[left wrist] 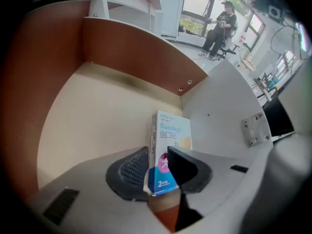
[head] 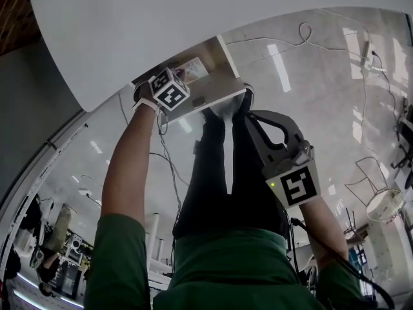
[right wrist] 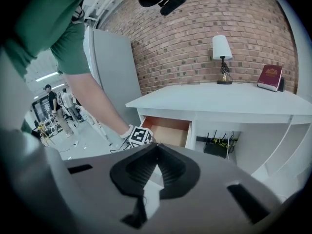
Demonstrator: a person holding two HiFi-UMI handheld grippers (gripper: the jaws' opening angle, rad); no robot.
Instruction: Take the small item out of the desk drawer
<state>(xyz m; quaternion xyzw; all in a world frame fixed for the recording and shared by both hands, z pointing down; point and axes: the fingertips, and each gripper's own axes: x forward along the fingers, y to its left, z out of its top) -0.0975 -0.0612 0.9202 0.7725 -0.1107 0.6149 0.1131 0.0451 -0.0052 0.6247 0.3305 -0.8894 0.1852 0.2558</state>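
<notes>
A blue and white bandage box point(left wrist: 170, 130) stands on edge at the right wall of the open wooden drawer point(left wrist: 97, 116). My left gripper point(left wrist: 157, 167) reaches into the drawer, its two black pads closed on the box's near lower corner. In the head view the left gripper point(head: 181, 79) sits over the drawer point(head: 226, 89) below the white desk point(head: 161, 24), with the box point(head: 193, 68) partly showing. My right gripper point(head: 250, 116) hangs by the person's legs, shut and empty. From the right gripper view point(right wrist: 156, 155) the drawer point(right wrist: 165, 130) is seen from afar.
A lamp point(right wrist: 222, 57) and a red book point(right wrist: 270, 77) stand on the desk top point(right wrist: 219, 99). A router with cables point(right wrist: 219, 147) lies under the desk. Cables point(head: 303, 34) trail over the glossy floor. White shelves point(left wrist: 136, 4) stand behind the drawer.
</notes>
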